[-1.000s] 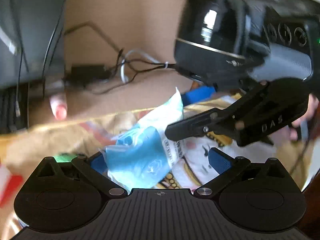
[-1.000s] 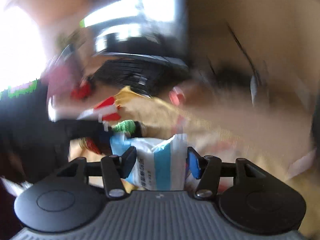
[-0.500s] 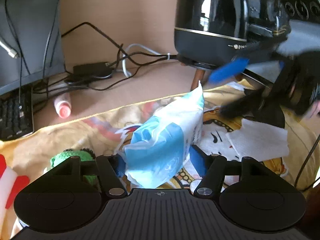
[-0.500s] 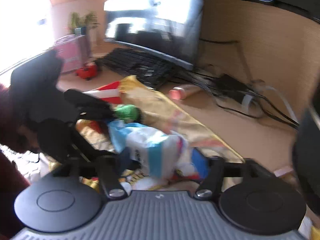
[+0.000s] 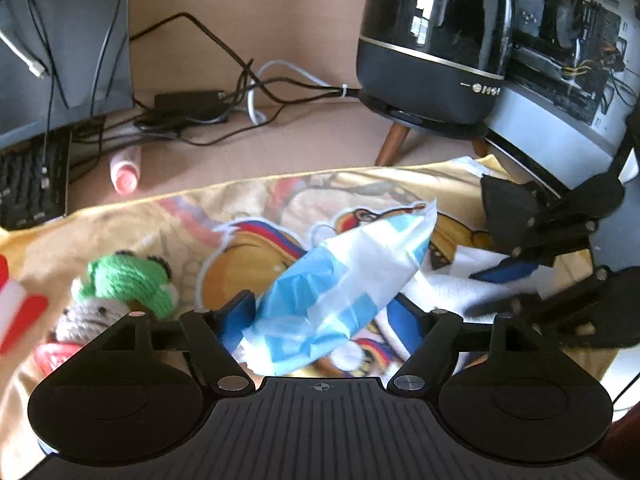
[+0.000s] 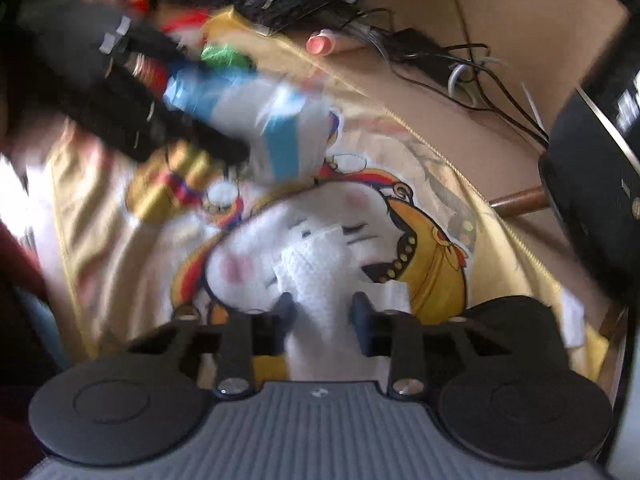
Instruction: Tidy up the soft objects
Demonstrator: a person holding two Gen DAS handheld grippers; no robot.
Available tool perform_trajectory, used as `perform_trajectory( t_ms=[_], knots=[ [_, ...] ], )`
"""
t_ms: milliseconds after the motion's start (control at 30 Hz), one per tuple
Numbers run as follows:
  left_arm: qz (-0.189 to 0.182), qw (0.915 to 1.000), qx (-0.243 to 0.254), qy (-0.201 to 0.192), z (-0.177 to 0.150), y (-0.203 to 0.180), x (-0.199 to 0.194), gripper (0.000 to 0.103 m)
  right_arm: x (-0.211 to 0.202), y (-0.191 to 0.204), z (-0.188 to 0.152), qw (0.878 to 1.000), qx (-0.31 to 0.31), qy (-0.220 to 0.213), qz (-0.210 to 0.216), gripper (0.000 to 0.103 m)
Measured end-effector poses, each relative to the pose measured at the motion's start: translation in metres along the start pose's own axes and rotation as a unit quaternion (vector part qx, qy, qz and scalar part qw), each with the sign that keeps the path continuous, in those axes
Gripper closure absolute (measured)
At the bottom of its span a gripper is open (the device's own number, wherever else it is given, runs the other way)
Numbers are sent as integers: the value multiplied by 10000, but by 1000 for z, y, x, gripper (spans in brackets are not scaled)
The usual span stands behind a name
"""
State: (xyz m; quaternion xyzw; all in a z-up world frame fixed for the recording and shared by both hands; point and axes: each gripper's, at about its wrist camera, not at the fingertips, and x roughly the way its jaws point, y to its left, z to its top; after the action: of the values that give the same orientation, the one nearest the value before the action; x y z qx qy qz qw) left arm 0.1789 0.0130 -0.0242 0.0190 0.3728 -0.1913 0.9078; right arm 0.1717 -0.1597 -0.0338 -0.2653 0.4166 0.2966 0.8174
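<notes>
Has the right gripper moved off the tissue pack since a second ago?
Yes. The right gripper left the blue-and-white tissue pack, which is now farther up the yellow printed cloth, and came down onto a white paper tissue.

No legible text — tissue pack (image 5: 340, 280) print blurred

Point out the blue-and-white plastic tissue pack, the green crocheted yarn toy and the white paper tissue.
Blue-and-white plastic tissue pack (image 5: 344, 280), left wrist view, middle of pack.
Green crocheted yarn toy (image 5: 128, 280), left wrist view, its green body.
White paper tissue (image 6: 324, 280), right wrist view, embossed middle.

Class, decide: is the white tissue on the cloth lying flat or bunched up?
Bunched up: the tissue rises in folds between the right tongs.
</notes>
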Motion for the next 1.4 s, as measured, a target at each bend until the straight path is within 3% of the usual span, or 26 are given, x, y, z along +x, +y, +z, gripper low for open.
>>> perform_trajectory(
  t_ms=[100,167,233,300,400,467,533,600,800,967,1067,1133,1233,1400],
  knots=[
    [21,10000,88,-21,-4,-5,2,24,-12,-16,8,9991,223,-218,-302,96],
    [17,9999,98,-87,-7,-5,2,24,-26,-33,20,9952,770,-586,-119,96],
    [84,9997,145,-149,-9,-5,3,24,-48,-49,34,9810,1502,-1134,475,96],
    [142,9996,163,-158,-10,-4,5,24,-60,-56,49,9588,2013,-1554,1264,96],
    [191,9996,155,-136,-9,-5,7,24,-55,-50,70,9248,2374,-1811,2359,96],
    [216,9995,183,-116,-7,-6,8,24,-35,-32,80,9297,2148,-1631,2510,96],
    [232,9995,198,-80,-5,-7,9,24,-12,-15,84,9465,1834,-1327,2301,96],
    [262,9994,230,-53,-5,-8,10,23,-2,-10,80,9550,1713,-1189,2108,96],
    [323,9990,294,27,-2,-14,13,22,-9,-40,57,9576,1949,-1171,1769,94],
    [372,9991,189,113,0,-16,17,20,-15,-74,40,9507,2392,-1245,1530,94],
    [396,9987,-250,185,2,-12,18,20,-17,-87,28,9482,2598,-1300,1287,94],
    [448,9957,-793,191,6,-5,18,20,-14,-95,21,9470,2721,-1226,1186,94],
    [610,9867,-1505,110,10,5,17,20,-3,-100,15,9500,2746,-931,1156,94],
    [1029,9681,-2283,-58,8,11,18,18,13,-92,17,9546,2467,-685,1523,94]
  ],
)
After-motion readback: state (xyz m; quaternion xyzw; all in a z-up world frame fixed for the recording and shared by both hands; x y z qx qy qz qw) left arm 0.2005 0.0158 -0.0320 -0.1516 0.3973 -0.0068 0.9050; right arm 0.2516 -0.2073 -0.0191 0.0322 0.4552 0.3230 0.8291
